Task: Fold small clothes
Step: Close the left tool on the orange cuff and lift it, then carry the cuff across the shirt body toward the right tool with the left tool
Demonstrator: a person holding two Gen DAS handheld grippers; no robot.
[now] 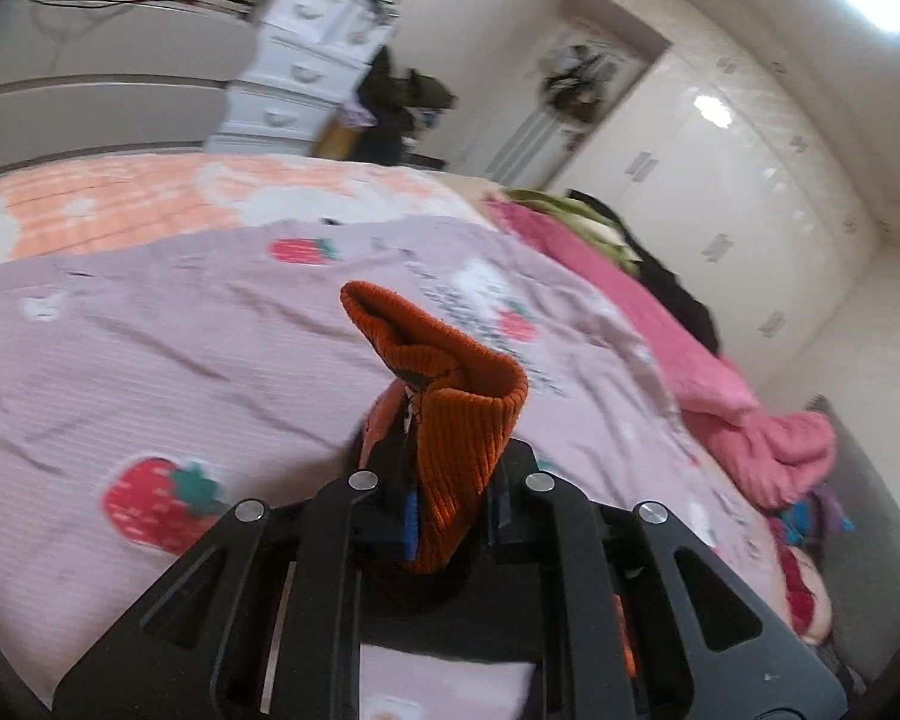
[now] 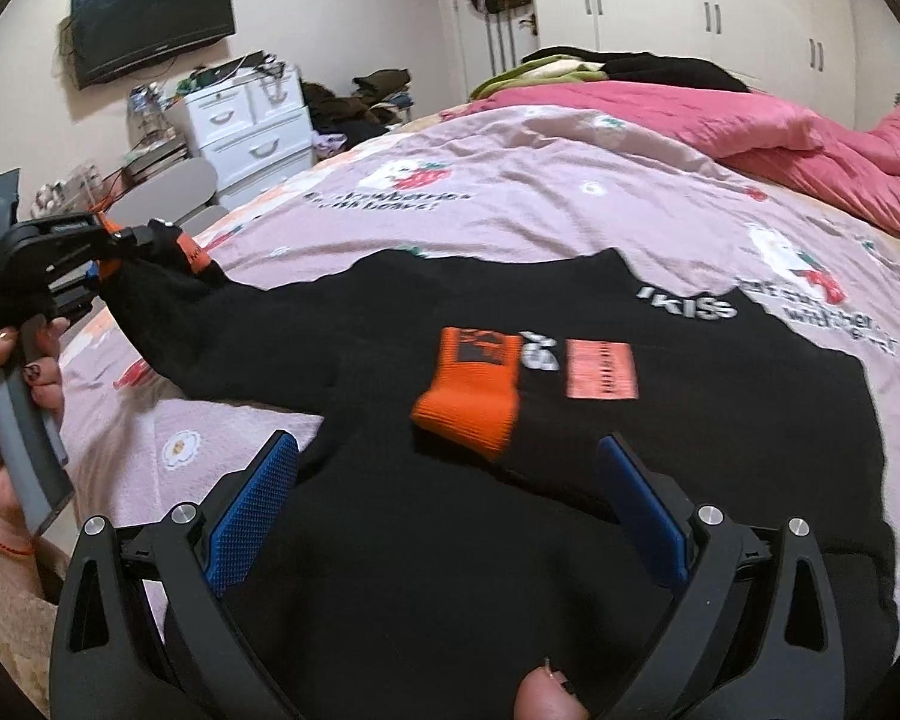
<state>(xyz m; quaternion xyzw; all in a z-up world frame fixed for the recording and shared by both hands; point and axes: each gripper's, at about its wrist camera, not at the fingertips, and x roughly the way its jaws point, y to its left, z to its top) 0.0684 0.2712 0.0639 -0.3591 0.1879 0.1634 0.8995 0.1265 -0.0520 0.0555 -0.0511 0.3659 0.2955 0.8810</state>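
Observation:
A small black sweatshirt (image 2: 660, 408) with orange ribbed cuffs lies spread on the bed. One sleeve is folded across its chest, orange cuff (image 2: 468, 414) lying flat. My left gripper (image 1: 450, 480) is shut on the other sleeve's orange cuff (image 1: 450, 408), which sticks up between the fingers. In the right wrist view this gripper (image 2: 120, 252) holds that sleeve lifted at the left, above the bed. My right gripper (image 2: 450, 498) is open and empty, its blue pads (image 2: 246, 516) hovering over the sweatshirt's lower part.
The bed has a pink strawberry-print cover (image 2: 510, 204). A pink blanket (image 2: 810, 138) and piled clothes (image 2: 600, 66) lie at its far side. A white drawer unit (image 2: 246, 120), a wall TV (image 2: 150, 18) and white wardrobes (image 2: 720, 6) stand beyond the bed.

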